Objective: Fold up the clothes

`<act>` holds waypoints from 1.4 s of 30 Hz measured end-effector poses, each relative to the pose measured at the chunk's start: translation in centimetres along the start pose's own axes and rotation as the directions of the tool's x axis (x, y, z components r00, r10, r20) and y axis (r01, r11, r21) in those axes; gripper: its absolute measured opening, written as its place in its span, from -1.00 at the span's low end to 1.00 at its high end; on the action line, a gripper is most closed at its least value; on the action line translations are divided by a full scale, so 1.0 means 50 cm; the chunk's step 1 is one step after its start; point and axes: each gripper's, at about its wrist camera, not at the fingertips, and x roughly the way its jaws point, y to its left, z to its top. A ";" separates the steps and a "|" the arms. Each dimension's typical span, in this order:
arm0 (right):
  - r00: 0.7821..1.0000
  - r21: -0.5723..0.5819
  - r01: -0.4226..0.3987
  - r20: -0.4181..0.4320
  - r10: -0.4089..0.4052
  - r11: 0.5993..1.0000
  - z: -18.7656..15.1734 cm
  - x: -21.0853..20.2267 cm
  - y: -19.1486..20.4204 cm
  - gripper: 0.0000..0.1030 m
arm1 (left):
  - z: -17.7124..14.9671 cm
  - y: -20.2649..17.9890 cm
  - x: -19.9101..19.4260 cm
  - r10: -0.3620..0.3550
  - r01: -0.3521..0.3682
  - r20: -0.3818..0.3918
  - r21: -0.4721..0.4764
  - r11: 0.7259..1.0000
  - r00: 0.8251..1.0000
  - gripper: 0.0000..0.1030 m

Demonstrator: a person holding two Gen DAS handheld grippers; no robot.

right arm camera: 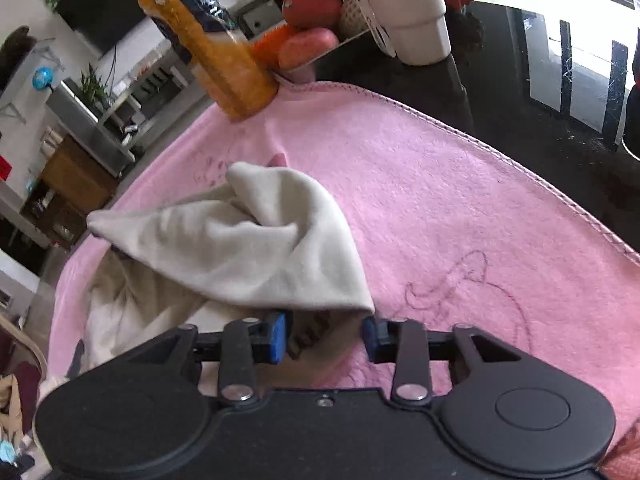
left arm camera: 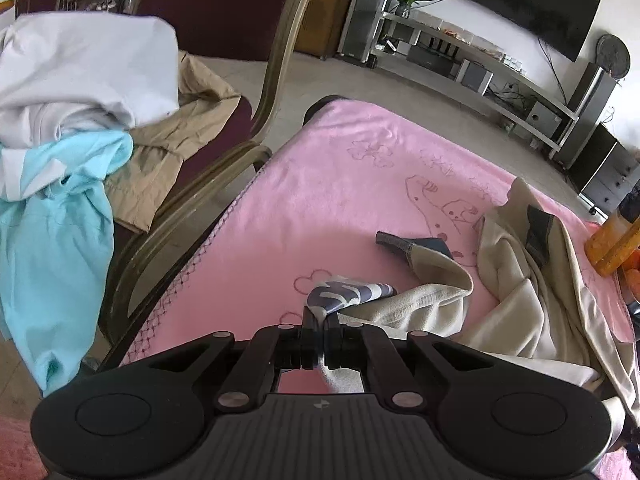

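Left wrist view: my left gripper [left arm camera: 320, 322] is clamped on an edge of the cream garment [left arm camera: 516, 300], fingers pinched together with fabric between them. A patterned grey-white bit sits right at the tips. The rest lies crumpled across the pink blanket [left arm camera: 340, 200], dark cuffs showing. More clothes [left arm camera: 68, 120] are piled on the chair [left arm camera: 256, 152] to the left.

Right wrist view: my right gripper [right arm camera: 325, 336] has its jaws apart, blue pads [right arm camera: 278, 336] on either side of a cream fold's lower edge, not gripping it. An orange bottle [right arm camera: 208, 40] stands at the blanket's far edge.

I judge it light, soft fleece: limp, no stiffness, grippy against the blanket, so it will drag and bunch. Best hold is a hem or corner, through all layers, opposite my left grip.
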 end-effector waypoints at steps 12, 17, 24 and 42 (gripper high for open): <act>0.981 0.310 -0.193 0.087 0.174 0.931 0.063 -0.159 -0.104 -0.95 | -0.015 0.018 -0.009 -0.084 0.080 -0.069 -0.055 0.995 0.994 -0.97; 0.991 0.342 -0.120 -0.023 0.136 0.932 0.025 -0.088 -0.123 -0.95 | -0.031 0.012 0.006 -0.084 0.079 -0.094 -0.052 0.996 0.992 -0.94; 0.981 0.310 -0.158 -0.061 0.185 0.938 0.018 -0.075 -0.115 -0.83 | -0.049 0.009 0.027 -0.127 0.114 -0.156 -0.084 0.990 0.980 -0.57; 0.975 0.341 -0.146 -0.107 0.193 0.929 0.001 -0.036 -0.123 -0.43 | -0.141 -0.027 0.063 -0.272 0.230 -0.247 -0.187 0.955 0.930 -0.82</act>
